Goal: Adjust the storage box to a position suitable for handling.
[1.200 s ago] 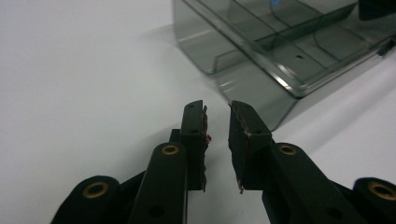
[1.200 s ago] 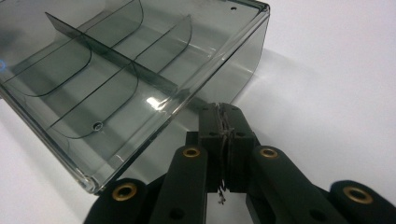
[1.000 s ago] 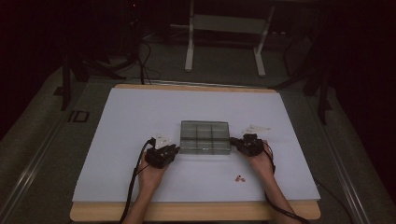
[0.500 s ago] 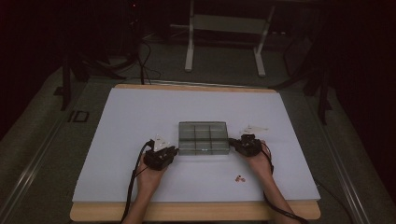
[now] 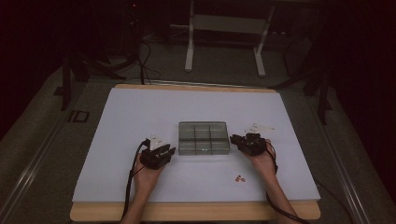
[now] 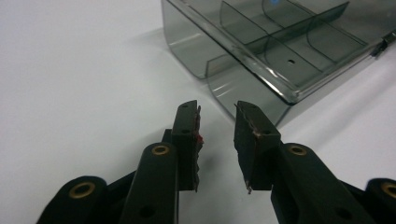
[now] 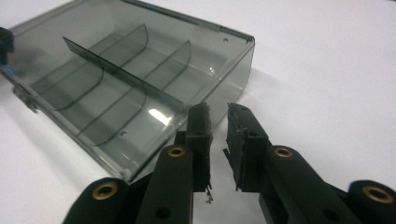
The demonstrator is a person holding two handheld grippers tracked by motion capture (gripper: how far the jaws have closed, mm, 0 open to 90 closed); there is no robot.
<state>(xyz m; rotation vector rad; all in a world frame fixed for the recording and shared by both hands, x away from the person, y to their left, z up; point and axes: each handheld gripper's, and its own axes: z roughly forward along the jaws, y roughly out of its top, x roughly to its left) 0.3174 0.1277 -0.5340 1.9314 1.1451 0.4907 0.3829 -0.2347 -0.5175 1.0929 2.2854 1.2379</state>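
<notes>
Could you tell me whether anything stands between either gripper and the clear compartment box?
Nothing visible does. The left gripper and right gripper each sit beside an end of the compartment box, jaws just opened and empty, with bare white table between.

Both forearms come in bare, no sleeves showing. The black hand-held left gripper [image 5: 158, 154] carries a pale three-cornered plate on top, and a dark cable trails back along the arm. The matching black right gripper [image 5: 249, 143] trails its own cable. Close up, each has blocky black jaws, brass-ringed pivot holes, and worn, frayed pads [image 6: 198, 135] flecked red.
</notes>
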